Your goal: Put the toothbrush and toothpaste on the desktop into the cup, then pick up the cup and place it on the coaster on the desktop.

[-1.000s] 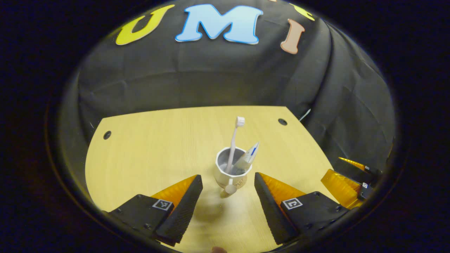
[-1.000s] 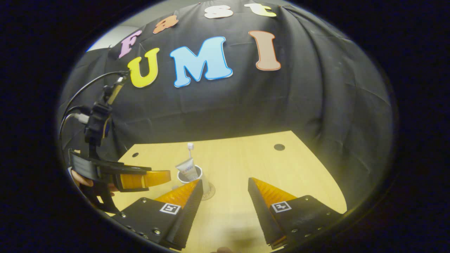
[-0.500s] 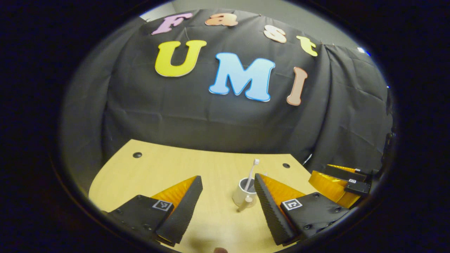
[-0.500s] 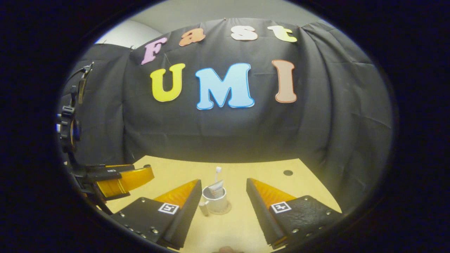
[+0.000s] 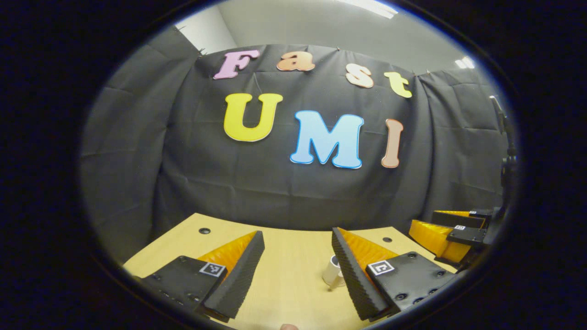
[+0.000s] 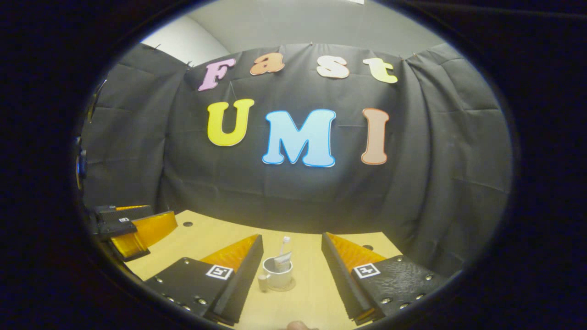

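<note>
Cup (image 6: 276,276) seen standing upright on the coaster (image 6: 285,287), on the worktop (image 6: 302,298), with toothbrush (image 6: 285,244) and toothpaste (image 6: 283,263) poking up out of it, long axes near vertical. Judged from this: task looks complete, nothing left to grasp, only to back both tongs away. Right tongs (image 6: 290,275) spread wide and empty, cup lying straight ahead between the two fingers but farther off, touching neither. Left tongs (image 5: 297,270) likewise spread apart, holding nothing; from that side the cup (image 5: 331,270) sits ahead and toward the inner edge of the right-hand finger, which cuts off most of it, so brush and tube cannot be made out there. Right tongs appear lined up more squarely with the cup; which pair is nearer cannot be told. Coaster visible merely as a thin rim under the cup's base; exact centring hard to judge. Handle knob faces near-left in the right gripper view.
</note>
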`<state>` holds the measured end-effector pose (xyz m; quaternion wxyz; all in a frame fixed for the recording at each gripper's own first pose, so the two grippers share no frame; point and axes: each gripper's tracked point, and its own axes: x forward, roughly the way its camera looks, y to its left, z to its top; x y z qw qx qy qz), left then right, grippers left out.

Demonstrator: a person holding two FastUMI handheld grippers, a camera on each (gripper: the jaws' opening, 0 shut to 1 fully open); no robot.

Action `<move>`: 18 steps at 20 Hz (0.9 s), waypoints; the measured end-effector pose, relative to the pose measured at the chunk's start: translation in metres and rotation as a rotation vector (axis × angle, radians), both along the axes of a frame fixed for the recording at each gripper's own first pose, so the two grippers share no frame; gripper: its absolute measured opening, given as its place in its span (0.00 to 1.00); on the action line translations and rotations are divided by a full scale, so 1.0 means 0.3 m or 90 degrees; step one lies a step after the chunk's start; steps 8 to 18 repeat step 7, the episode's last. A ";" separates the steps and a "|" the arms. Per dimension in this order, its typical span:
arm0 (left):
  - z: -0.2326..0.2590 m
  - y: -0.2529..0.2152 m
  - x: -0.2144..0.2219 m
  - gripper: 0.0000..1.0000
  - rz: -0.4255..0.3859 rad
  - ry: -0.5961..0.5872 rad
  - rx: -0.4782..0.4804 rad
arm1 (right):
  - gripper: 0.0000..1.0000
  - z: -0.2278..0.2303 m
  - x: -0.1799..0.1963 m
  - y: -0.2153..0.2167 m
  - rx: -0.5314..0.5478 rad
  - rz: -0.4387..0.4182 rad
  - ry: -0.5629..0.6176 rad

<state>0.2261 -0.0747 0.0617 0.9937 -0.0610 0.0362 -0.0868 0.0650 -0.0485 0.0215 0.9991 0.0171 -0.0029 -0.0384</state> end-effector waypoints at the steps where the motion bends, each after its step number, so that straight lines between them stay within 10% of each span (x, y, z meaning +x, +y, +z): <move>1: -0.004 0.021 -0.012 0.96 0.008 -0.001 -0.002 | 0.80 0.007 -0.006 0.003 -0.002 -0.001 -0.006; 18: 0.035 0.057 -0.039 1.00 0.029 -0.022 -0.005 | 0.80 0.025 -0.022 0.008 -0.003 0.020 -0.016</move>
